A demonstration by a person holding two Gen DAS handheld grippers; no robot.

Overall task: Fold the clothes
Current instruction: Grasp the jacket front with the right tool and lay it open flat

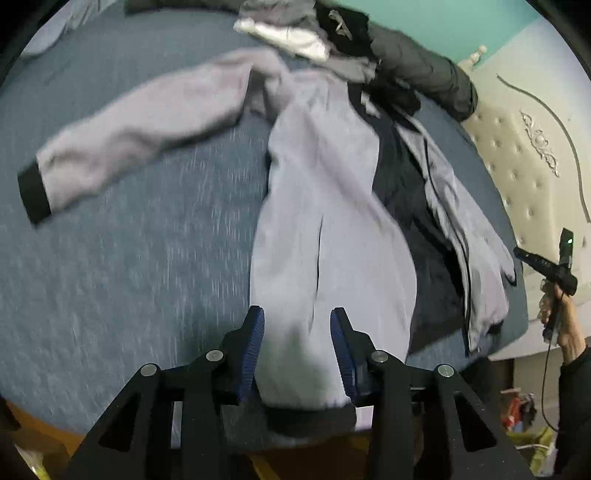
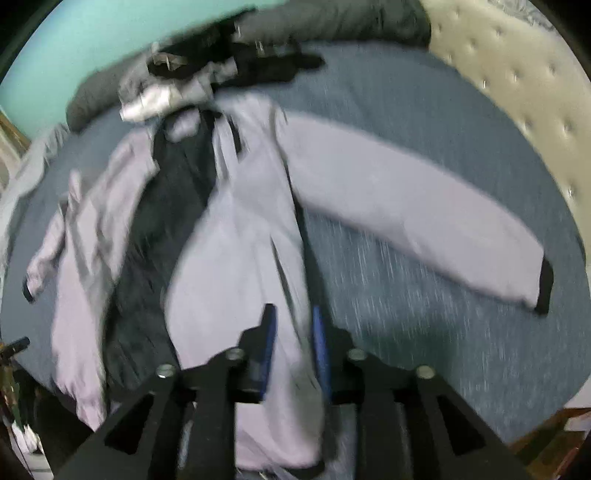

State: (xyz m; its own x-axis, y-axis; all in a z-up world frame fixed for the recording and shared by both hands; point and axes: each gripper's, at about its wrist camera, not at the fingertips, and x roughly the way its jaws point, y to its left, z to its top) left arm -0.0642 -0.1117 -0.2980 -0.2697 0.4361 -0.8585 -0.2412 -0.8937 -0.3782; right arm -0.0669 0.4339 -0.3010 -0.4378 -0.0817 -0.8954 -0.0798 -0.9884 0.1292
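We are spreading both grippers, left gripper (image 1: 297,343) and right gripper (image 2: 293,347), jaws apart over the hem of the grey jacket (image 1: 325,206) lying open on the blue bed (image 1: 147,258). It is looking soft, floppy and light, so we are favouring hem corners or shoulders.

A home bedroom: blue-sheeted bed (image 1: 129,258), tufted cream headboard (image 1: 517,166), piled clothes (image 1: 314,33).

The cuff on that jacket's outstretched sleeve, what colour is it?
Black, against the pale grey sleeve. The cuff shows best in the right wrist view.
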